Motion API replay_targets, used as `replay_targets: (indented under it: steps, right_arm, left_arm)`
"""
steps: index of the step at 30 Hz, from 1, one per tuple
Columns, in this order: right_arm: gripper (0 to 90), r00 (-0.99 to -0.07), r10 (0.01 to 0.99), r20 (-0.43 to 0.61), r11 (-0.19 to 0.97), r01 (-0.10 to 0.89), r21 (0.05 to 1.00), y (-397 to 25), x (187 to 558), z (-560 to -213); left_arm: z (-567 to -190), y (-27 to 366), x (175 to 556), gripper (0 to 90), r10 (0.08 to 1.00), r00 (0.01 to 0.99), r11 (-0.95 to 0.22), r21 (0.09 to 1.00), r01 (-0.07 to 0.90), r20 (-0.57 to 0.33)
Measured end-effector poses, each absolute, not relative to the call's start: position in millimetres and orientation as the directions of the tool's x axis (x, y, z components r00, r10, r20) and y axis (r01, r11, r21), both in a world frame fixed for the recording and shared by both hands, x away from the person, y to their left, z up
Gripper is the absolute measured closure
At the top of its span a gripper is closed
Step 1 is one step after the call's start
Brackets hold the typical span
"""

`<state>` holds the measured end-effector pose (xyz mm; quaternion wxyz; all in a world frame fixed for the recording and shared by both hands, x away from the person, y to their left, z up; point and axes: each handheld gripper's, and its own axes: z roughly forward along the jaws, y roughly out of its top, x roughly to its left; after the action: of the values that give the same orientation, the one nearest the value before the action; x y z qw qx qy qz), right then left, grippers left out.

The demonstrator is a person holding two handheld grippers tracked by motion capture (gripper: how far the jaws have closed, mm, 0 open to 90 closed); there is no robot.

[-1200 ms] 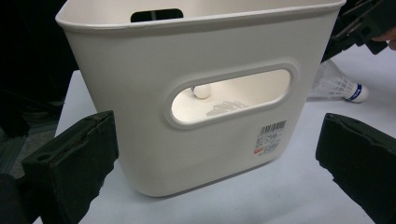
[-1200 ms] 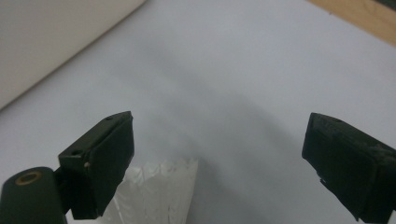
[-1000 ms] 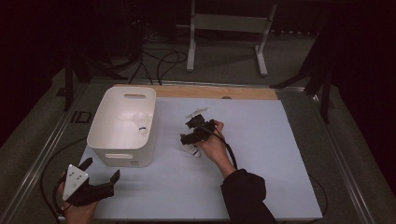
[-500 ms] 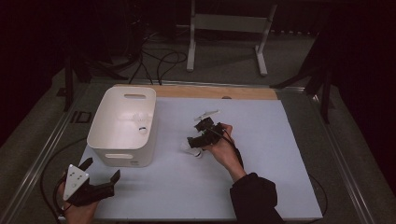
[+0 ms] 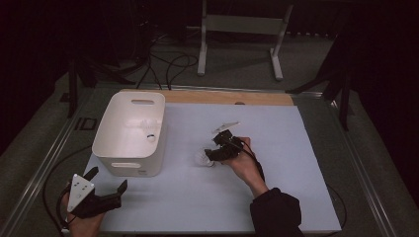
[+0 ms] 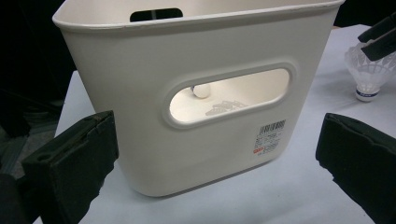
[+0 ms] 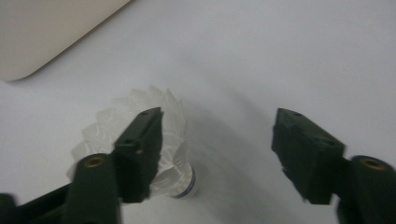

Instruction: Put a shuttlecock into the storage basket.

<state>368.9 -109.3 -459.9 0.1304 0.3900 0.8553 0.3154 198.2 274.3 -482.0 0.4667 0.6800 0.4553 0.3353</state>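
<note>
A white shuttlecock lies on the pale blue table, right of a white bin. My right gripper hovers just over it, open. In the right gripper view the shuttlecock lies partly behind the left jaw of the right gripper, with bare table between the jaws. My left gripper rests open near the front left corner. It faces the bin's wall with the left gripper jaws wide apart. Another shuttlecock lies inside the bin, its cork showing through the handle slot.
A wooden strip runs along the table's far edge. Beyond it stand a grey metal stand and loose cables on the floor. Open table surface lies to the right of my right hand.
My right gripper has shifted a little right and toward the near side, coming down by the shuttlecock. The shuttlecock, the bin and the left gripper have stayed put.
</note>
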Motion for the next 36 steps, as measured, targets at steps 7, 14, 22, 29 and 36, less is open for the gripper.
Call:
replay_targets:
  steps: [7,14,22,29,36]
  right_arm:
    - [62.2,-0.679,0.732,0.048,0.505,0.588,0.632,-112.4,367.5,-461.1]
    - [73.8,-0.692,0.719,0.067,0.512,0.592,0.623,-112.9,368.4,-463.0]
    - [87.4,-0.694,0.716,0.072,0.512,0.593,0.622,-114.2,368.5,-462.8]
    - [88.9,-0.692,0.719,0.062,0.507,0.583,0.634,-116.3,368.5,-459.8]
    - [89.0,-0.686,0.726,0.057,0.498,0.581,0.644,-117.8,368.4,-458.3]
  left_arm:
    - [-481.9,274.5,198.0,0.1,0.932,0.36,-0.149,0.94,0.306,0.03]
    - [-482.0,274.5,198.0,0.1,0.933,0.359,-0.147,0.941,0.305,0.03]
    - [-482.0,274.5,197.9,0.1,0.933,0.359,-0.148,0.941,0.304,0.031]
    - [-481.9,274.5,197.9,0.1,0.933,0.359,-0.148,0.941,0.304,0.031]
    - [-481.9,274.6,197.8,0.1,0.933,0.359,-0.148,0.941,0.304,0.031]
